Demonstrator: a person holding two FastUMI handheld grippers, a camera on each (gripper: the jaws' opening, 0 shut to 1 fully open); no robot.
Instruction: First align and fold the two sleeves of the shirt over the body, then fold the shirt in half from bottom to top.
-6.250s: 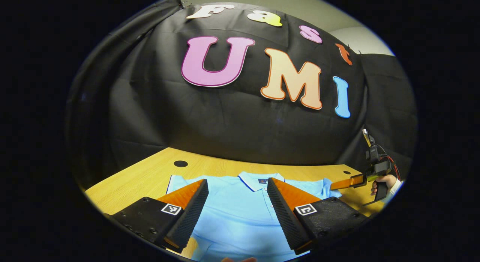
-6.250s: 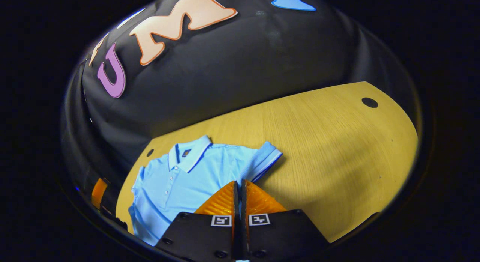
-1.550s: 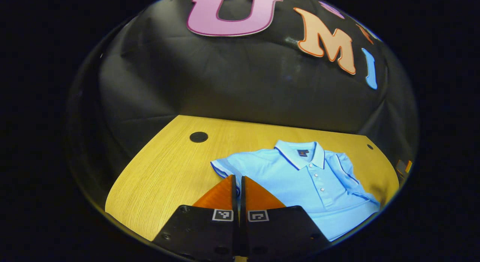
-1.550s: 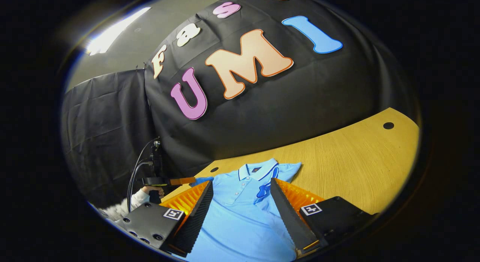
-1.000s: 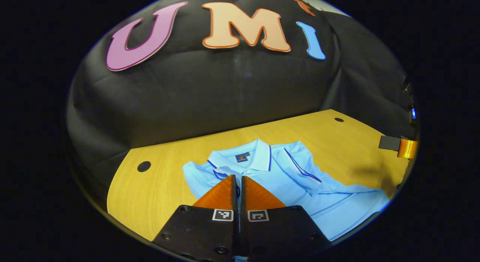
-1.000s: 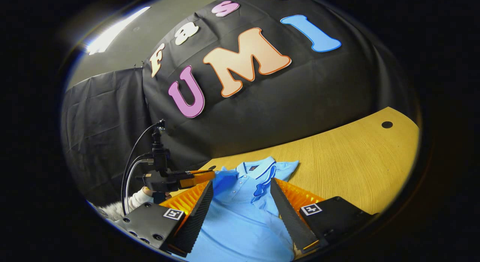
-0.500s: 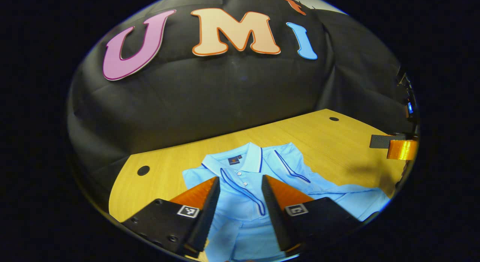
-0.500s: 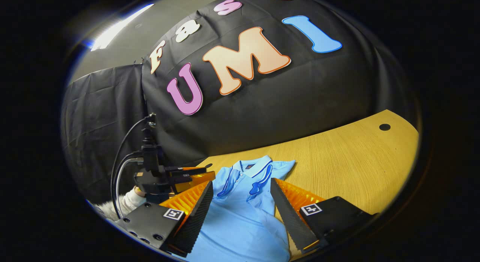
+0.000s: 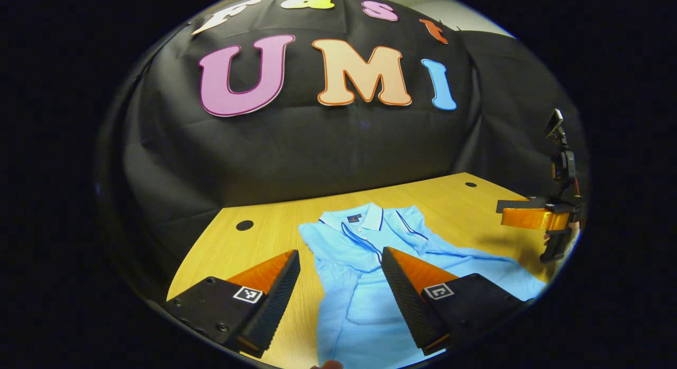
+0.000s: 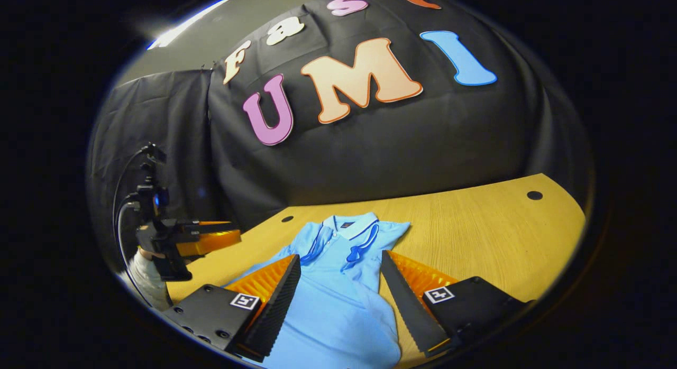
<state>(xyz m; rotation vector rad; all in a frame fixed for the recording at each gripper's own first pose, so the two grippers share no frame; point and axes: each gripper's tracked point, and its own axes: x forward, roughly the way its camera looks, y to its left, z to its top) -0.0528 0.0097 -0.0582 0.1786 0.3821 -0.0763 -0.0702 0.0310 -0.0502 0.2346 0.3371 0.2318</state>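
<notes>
Both sleeves folded in over the body of the shirt (image 9: 365,274), piped cuffs lying near the collar (image 9: 351,221). Sleeve step looks finished; bottom-to-top fold next, not yet begun.

Left gripper (image 9: 338,295): jaws wide apart, holding nothing, hovering above the cloth. Shirt body between and just ahead of the jaws, collar farther ahead, bare table (image 9: 232,247) under the left finger. Right gripper far off to the right edge of the left gripper view, apart from the shirt.

Right gripper (image 10: 341,300): jaws wide apart too, empty. Shirt (image 10: 338,284) between the jaws, collar (image 10: 346,223) ahead, table (image 10: 476,226) to the right of the right finger. A hand off to the left in the right gripper view, holding the other gripper clear of the cloth.

Next move, as a guess: drop both back to the bottom hem, out of sight behind the jaws, pinch one corner each, lift level, carry forward to the collar. Worth watching the sleeves so nothing slides loose.
</notes>
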